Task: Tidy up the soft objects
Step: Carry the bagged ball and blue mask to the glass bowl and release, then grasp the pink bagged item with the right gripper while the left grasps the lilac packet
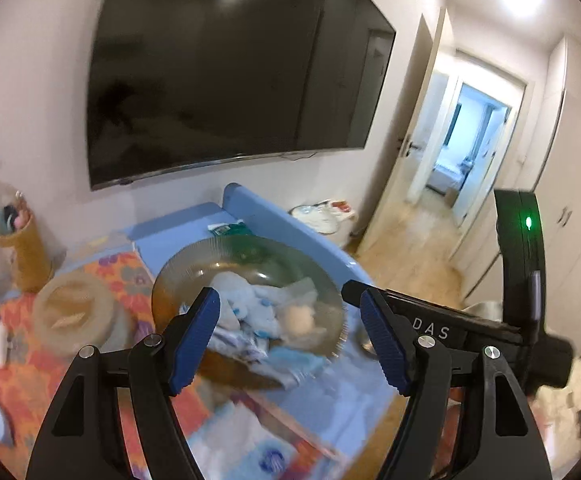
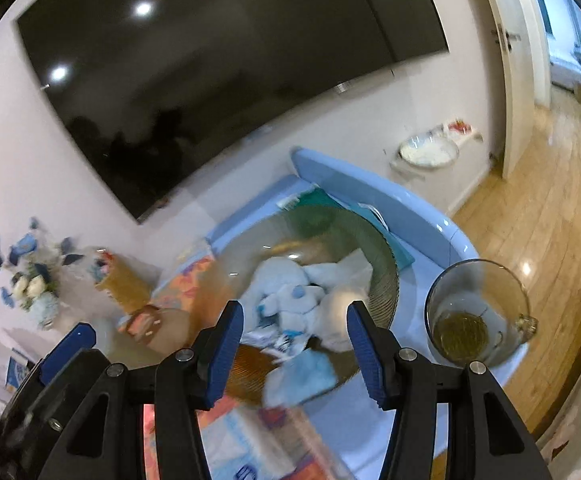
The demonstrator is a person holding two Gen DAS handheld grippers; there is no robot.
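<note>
A large ribbed glass bowl (image 1: 178, 276) (image 2: 386, 264) stands on the blue table. It holds soft things: a white and blue plush toy (image 1: 246, 300) (image 2: 282, 292), a cream plush ball (image 1: 300, 318) (image 2: 340, 304) and a light blue cloth (image 2: 310, 372) hanging over its near rim. My left gripper (image 1: 290, 338) is open and empty, just in front of the bowl. My right gripper (image 2: 296, 350) is open and empty, also just in front of the bowl. The right gripper's body shows in the left wrist view (image 1: 470, 332).
A clear glass jug (image 2: 476, 312) with amber liquid stands right of the bowl. A wicker basket (image 1: 72, 312) and a tan cylinder (image 1: 28, 252) stand to the left on an orange patterned mat (image 1: 126, 280). A flower vase (image 2: 36, 284) stands far left. A TV (image 1: 226, 72) hangs on the wall.
</note>
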